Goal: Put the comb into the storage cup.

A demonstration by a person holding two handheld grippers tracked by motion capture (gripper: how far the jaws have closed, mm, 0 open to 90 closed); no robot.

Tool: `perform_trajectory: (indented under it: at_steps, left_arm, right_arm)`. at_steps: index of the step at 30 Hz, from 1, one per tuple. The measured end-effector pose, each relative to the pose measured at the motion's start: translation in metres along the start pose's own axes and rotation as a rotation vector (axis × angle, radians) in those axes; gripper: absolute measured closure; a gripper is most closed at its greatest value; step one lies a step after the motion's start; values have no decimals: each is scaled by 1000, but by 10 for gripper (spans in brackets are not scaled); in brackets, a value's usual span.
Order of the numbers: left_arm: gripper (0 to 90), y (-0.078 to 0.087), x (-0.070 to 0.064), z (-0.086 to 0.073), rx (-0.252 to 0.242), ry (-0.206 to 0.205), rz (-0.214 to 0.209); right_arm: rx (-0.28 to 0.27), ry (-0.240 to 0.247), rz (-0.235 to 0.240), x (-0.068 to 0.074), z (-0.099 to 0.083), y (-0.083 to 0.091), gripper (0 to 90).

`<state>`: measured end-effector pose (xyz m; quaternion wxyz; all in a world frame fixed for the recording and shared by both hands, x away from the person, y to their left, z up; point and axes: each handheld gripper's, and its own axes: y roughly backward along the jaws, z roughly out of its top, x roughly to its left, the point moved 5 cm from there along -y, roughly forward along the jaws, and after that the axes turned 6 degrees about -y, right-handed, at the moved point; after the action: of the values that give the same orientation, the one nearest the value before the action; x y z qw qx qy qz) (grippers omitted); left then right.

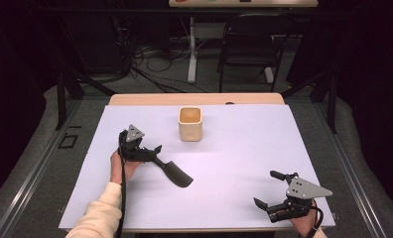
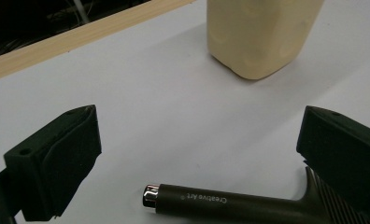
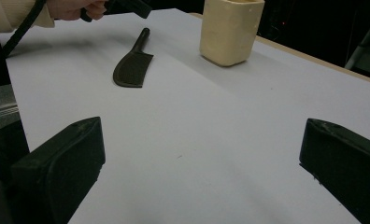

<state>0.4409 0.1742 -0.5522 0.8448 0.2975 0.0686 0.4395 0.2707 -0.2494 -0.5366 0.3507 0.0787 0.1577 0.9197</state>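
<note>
My left gripper (image 1: 152,151) spread over the brush (image 1: 173,172) handle, brush slanting from cup (image 1: 190,124) toward counter's (image 1: 234,163) near edge, open counter around, right gripper (image 1: 272,190) spread.

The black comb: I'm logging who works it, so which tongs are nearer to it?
Left. The left tongs hang open right over the black comb at its handle end. The right tongs sit open, far off near the table's right front corner.

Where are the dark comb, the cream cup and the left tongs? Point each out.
dark comb (image 3: 132,70): right gripper view, on its toothed blade.
cream cup (image 1: 190,130): high view, on its front wall.
left tongs (image 1: 157,152): high view, between the tips.
</note>
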Motion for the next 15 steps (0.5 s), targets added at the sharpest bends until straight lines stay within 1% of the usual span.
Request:
perform_trajectory:
  at_steps: [2, 4, 5, 6, 7, 8, 10, 11, 12, 15]
  left_arm:
    - [8, -1, 4, 0, 4, 9, 13]
    - [41, -3, 7, 0, 9, 15, 18]
    - [72, -3, 7, 0, 9, 15, 18]
    - [120, -5, 9, -1, 21, 19, 21]
    - [176, -5, 9, -1, 21, 19, 21]
    - [204, -8, 10, -3, 32, 22, 15]
    - [360, -10, 11, -4, 51, 26, 12]
    - [424, -11, 11, -5, 53, 22, -2]
    - [528, -11, 11, -6, 58, 17, -10]
    - [728, -15, 11, -9, 78, 10, -27]
  right_arm:
    - [-1, 3, 0, 0, 0, 0, 0]
    - [6, 3, 0, 0, -1, -1, 0]
    - [6, 3, 1, 0, -1, -1, 0]
    - [6, 2, 1, 0, -1, -1, 0]
    - [6, 2, 1, 0, -1, -1, 0]
    - [5, 5, 0, 0, -1, -1, 0]
    - [4, 6, -1, 0, 0, -1, 0]
    - [4, 7, -2, 0, 0, -1, 0]
    - [5, 5, -1, 0, -1, -1, 0]
    - [8, 2, 0, 0, -1, -1, 1]
